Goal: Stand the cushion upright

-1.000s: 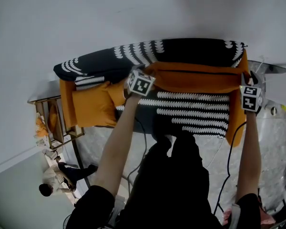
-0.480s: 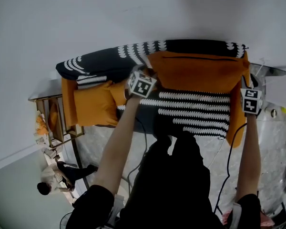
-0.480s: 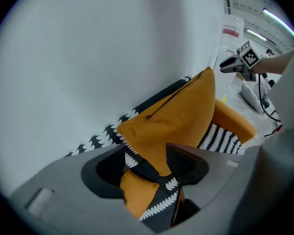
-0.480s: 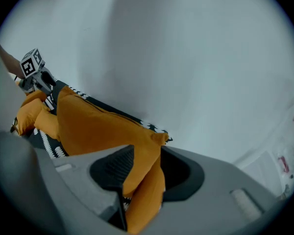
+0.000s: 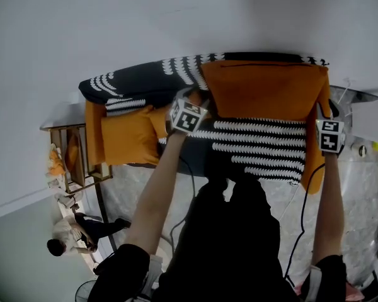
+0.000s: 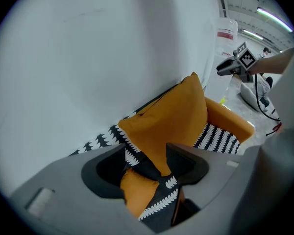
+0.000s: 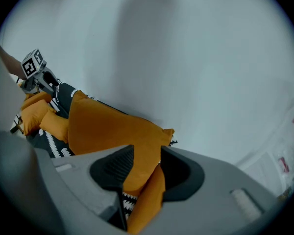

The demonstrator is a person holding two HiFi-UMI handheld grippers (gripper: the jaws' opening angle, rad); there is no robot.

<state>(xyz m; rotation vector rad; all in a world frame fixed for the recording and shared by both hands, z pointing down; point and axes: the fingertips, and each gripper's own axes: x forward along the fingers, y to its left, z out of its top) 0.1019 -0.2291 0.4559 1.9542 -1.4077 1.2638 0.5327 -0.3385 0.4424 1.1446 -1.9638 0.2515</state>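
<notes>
The big orange cushion (image 5: 264,90) stands up on the sofa (image 5: 138,80). It is on the right part of the seat. Its back leans on the sofa's black and white back, and its top edge is about level with the top of that back. A white wall (image 5: 176,17) is right behind the sofa.

You hold your left gripper (image 6: 147,153) at the cushion's lower left corner. Its jaws have just been opening and now stand wide. The corner of the cushion sits between them, but they do not squeeze it. You can see the sofa's cover in the gap on one side.

You hold your right gripper (image 7: 147,153) at the cushion's lower right corner. Its jaws are about half way apart and they pinch the orange cloth. The cloth fills the space between them.

A small orange pillow (image 5: 123,137) lies on the left part of the seat, just beside your left gripper. A wooden shelf (image 5: 69,162) stands by the sofa's left end. Another person (image 5: 72,231) is down on the floor, well away from the sofa.
</notes>
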